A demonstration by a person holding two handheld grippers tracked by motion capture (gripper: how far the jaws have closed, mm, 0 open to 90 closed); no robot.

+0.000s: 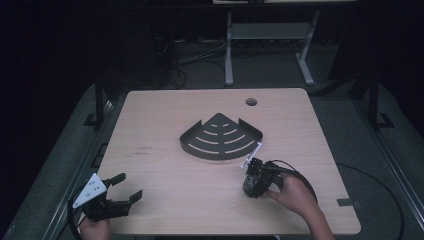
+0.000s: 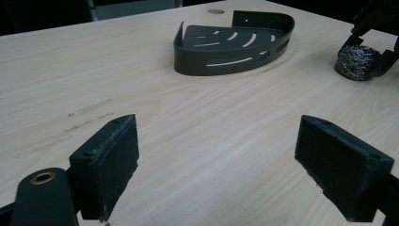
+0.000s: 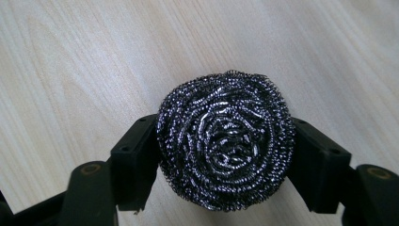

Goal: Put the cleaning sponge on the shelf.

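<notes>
The steel wool scourer (image 3: 226, 141) sits clamped between the pads of the right tool (image 3: 226, 155), low over the table (image 1: 165, 115), so the pickup looks done. Beyond that tool, just ahead of it, the dark corner caddy (image 1: 221, 136) holds nothing, so carrying the scourer there and letting go probably remains. The left tool (image 1: 125, 190) rests well off to the side, jaws wide and holding nothing.
</notes>
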